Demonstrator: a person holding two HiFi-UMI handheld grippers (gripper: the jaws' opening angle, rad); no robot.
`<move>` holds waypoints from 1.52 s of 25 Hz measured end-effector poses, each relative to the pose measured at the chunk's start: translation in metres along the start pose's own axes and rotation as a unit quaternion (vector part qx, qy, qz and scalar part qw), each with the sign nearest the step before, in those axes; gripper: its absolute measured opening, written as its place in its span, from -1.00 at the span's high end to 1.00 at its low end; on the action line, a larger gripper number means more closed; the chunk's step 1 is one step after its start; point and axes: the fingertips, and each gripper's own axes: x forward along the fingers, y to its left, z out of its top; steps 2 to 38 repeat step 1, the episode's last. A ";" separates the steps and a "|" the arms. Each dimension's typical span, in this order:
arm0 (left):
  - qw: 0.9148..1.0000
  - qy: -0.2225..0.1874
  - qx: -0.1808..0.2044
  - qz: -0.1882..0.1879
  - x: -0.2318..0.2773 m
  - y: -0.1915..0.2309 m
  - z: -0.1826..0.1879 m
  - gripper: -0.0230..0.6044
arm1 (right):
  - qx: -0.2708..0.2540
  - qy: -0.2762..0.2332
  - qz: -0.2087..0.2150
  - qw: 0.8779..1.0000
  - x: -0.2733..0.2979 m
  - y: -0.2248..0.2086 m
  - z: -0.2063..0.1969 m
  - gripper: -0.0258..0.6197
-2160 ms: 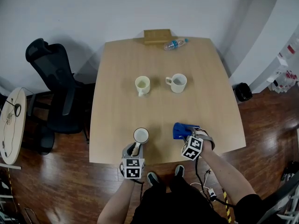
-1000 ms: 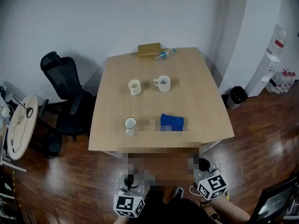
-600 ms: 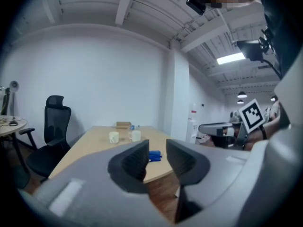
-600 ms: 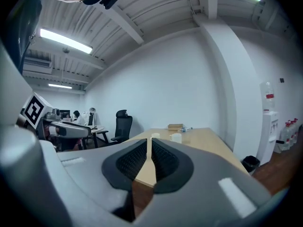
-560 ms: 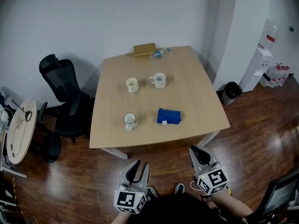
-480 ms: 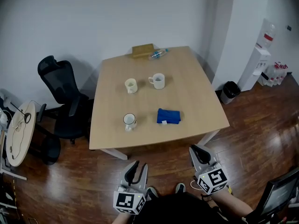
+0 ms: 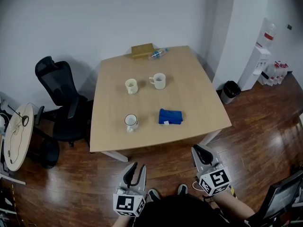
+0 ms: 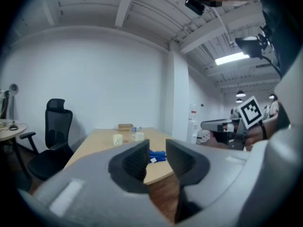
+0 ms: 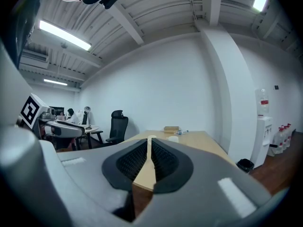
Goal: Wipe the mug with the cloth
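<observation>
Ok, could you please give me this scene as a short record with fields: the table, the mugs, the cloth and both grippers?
table: light wood, holding three mugs and a cloth
front mug: white, upright, near the front edge
back mugs: pale yellow mug and white mug, side by side
cloth: blue, folded, right of the front mug, not touching it
left gripper: off the table, jaws apart though just closing, nothing between them
right gripper: off the table, jaws just closed almost together, empty
wiping: not under way
</observation>
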 end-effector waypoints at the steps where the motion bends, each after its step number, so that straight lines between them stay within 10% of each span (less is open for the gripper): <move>1: 1.000 -0.001 0.006 -0.004 0.000 -0.001 0.001 0.58 | 0.001 0.001 -0.001 1.000 -0.001 0.000 0.000 0.83; 38: 1.000 -0.001 0.006 -0.004 0.000 -0.001 0.001 0.58 | 0.001 0.001 -0.001 1.000 -0.001 0.000 0.000 0.83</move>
